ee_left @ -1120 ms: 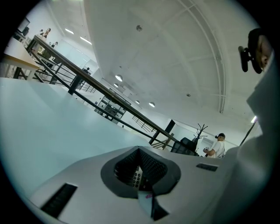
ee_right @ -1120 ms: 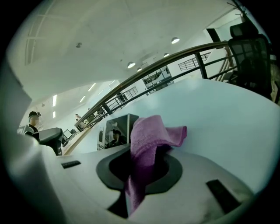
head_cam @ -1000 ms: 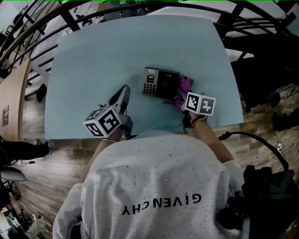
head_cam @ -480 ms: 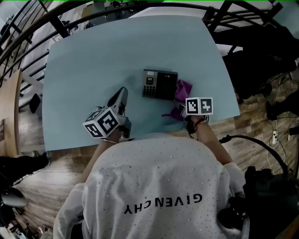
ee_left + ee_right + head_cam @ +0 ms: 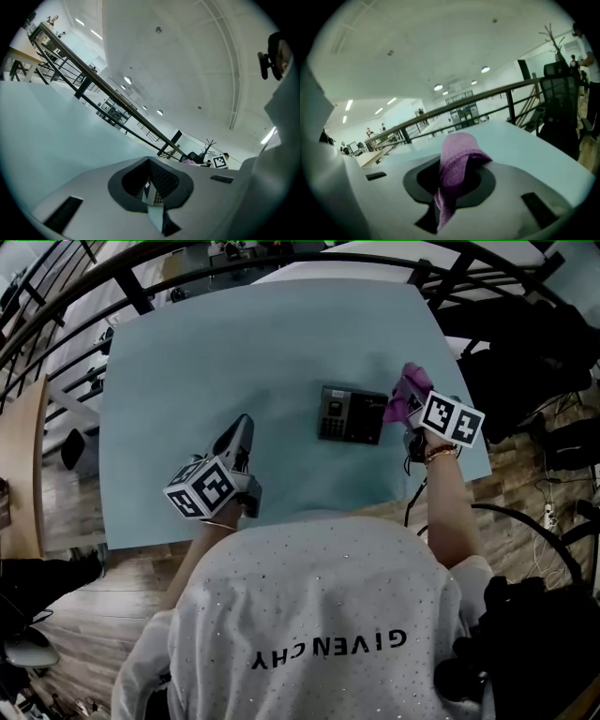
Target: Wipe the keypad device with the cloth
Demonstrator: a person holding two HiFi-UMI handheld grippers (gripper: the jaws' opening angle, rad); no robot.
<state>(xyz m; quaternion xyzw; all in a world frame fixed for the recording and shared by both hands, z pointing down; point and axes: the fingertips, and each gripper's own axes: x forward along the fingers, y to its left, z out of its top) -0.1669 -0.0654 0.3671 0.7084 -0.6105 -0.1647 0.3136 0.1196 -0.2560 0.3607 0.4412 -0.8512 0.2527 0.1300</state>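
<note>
The dark keypad device (image 5: 351, 413) lies flat on the pale blue table (image 5: 234, 362), right of centre. My right gripper (image 5: 412, 407) sits just right of the device, shut on a purple cloth (image 5: 409, 390) that bunches up out of the jaws; the same cloth (image 5: 457, 161) fills the jaws in the right gripper view. Near the table's front edge, well left of the device, my left gripper (image 5: 240, 442) is shut with nothing in it. Its closed jaws (image 5: 152, 197) tilt upward toward the ceiling.
The table's right edge runs close behind the right gripper. Dark chairs and bags (image 5: 525, 343) stand beyond that edge. A black railing (image 5: 141, 282) runs along the far side. Cables (image 5: 525, 521) trail over the wooden floor at the right.
The right gripper has lifted the purple cloth off the table beside the device and moved up and to the right. The head view shifted. The left gripper stayed in place.
</note>
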